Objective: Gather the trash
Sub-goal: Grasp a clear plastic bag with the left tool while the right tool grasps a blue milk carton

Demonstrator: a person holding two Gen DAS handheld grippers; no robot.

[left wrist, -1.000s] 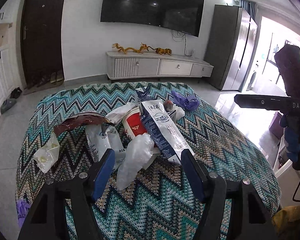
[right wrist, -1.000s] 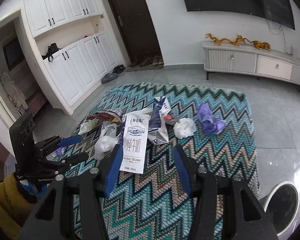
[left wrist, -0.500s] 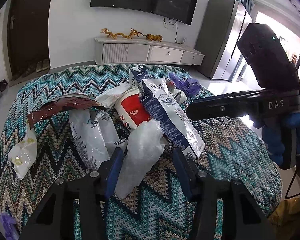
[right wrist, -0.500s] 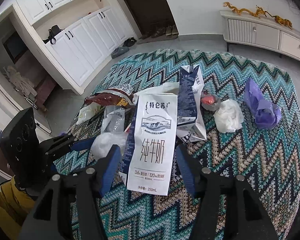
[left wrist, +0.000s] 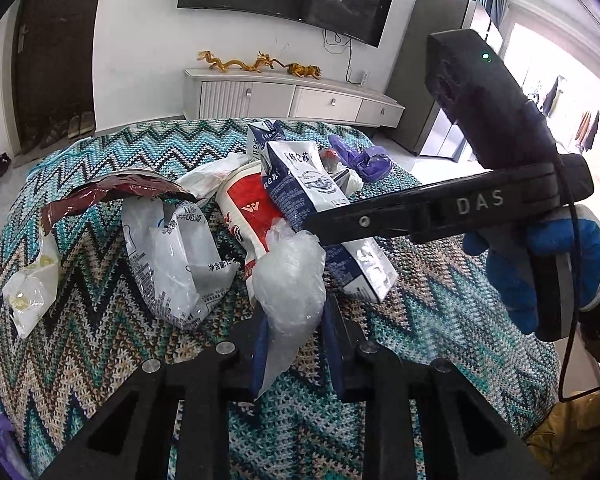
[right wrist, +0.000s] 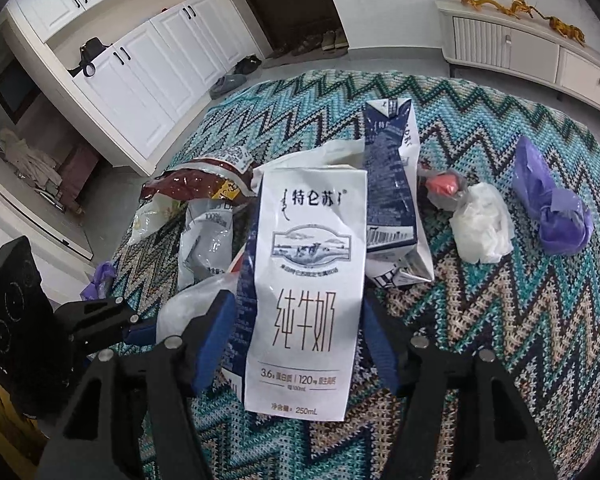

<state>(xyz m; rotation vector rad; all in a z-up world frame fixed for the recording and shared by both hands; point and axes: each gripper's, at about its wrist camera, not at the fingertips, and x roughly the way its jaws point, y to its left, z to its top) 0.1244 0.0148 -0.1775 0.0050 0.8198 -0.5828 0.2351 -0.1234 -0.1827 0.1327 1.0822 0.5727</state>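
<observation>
Two grasps I have underway: left hand-held gripper (left wrist: 294, 344) pinching clear plastic bag (left wrist: 290, 280), right hand-held gripper (right wrist: 300, 340) spread around milk carton (right wrist: 306, 292); remaining litter uncollected, frame centre.

near edge of zigzag-cloth table (right wrist: 520, 360): bare, open to a gripper | right edge: bare cloth beyond purple bag (right wrist: 552, 216) | middle: packed, milk carton (right wrist: 308, 300) touching second carton (right wrist: 392, 200), clear plastic bag (left wrist: 290, 280), white pouch (left wrist: 172, 264) | left edge: brown wrapper (left wrist: 112, 194) and small bag (left wrist: 32, 292) in the way
</observation>
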